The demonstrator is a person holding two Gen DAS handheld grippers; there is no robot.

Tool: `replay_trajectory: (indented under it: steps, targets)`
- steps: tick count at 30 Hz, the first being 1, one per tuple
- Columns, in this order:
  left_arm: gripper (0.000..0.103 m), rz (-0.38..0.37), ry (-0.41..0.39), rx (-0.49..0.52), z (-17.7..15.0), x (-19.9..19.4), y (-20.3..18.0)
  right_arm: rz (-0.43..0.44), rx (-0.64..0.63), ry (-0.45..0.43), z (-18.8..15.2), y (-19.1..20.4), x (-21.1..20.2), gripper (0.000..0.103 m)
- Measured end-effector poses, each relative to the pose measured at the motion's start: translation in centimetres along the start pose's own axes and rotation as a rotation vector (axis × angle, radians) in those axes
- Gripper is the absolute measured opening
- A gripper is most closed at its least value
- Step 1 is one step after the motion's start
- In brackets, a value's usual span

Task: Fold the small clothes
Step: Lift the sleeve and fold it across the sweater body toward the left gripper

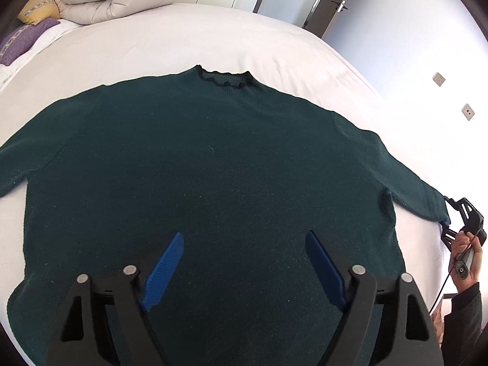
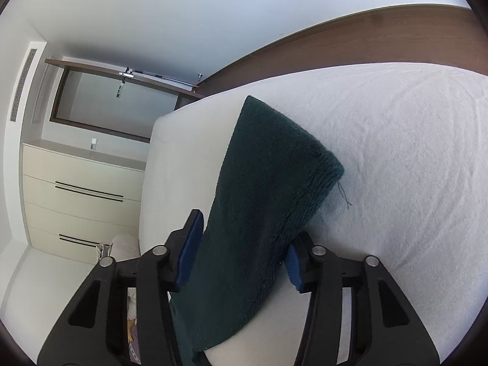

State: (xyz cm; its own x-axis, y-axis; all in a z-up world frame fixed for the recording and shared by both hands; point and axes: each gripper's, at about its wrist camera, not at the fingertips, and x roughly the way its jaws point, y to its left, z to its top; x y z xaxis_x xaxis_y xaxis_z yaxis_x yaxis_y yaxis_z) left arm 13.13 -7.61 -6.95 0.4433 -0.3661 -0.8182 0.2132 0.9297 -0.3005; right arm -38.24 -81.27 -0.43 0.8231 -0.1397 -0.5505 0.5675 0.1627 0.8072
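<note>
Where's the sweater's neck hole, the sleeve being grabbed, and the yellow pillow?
collar (image 1: 224, 80), left wrist view, on its wavy dark trim.
sleeve (image 2: 259, 213), right wrist view, on the knit between the blue fingers.
yellow pillow (image 1: 38, 9), left wrist view, on its front face.

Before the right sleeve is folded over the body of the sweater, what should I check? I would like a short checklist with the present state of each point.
1. Sweater lies flat on the bed, front spread out: ok.
2. Right sleeve sits between the fingers of the right gripper: ok.
3. Right gripper firmly closed on the sleeve: cannot tell; the fingers stand apart on either side of the thick knit.
4. Left gripper open and free above the sweater body: ok.
5. Left sleeve fully stretched: cannot tell; it runs out of the left wrist view.
6. Collar lies unfolded at the top: ok.
</note>
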Motion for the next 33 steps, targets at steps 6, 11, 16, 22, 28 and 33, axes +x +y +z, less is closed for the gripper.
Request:
replay_trajectory:
  steps: [6,11,16,22,28,33]
  targets:
    - [0.078,-0.044,-0.003,-0.01,1.1,0.0,0.0,-0.122,-0.123,-0.035,0.9,1.8,1.4,0.007]
    - [0.078,-0.125,-0.038,-0.035,4.2,0.5,-0.1,-0.177,-0.597,-0.023,-5.7,13.7,3.3,0.006]
    - [0.085,-0.318,-0.046,-0.106,7.7,0.8,-0.9,-0.185,-1.31,-0.065,-23.8,25.2,6.0,0.006]
    - [0.1,-0.485,0.024,-0.128,10.0,2.0,-1.9,-0.274,-1.786,-0.167,-39.8,25.7,9.7,0.006]
    - [0.103,-0.587,0.131,-0.21,11.4,5.1,-0.6,-0.329,-1.972,-0.234,-48.2,22.6,10.2,0.006]
    - [0.1,-0.629,0.251,-0.275,11.4,9.3,-0.8,-0.323,-2.012,-0.255,-48.8,21.5,11.9,0.006]
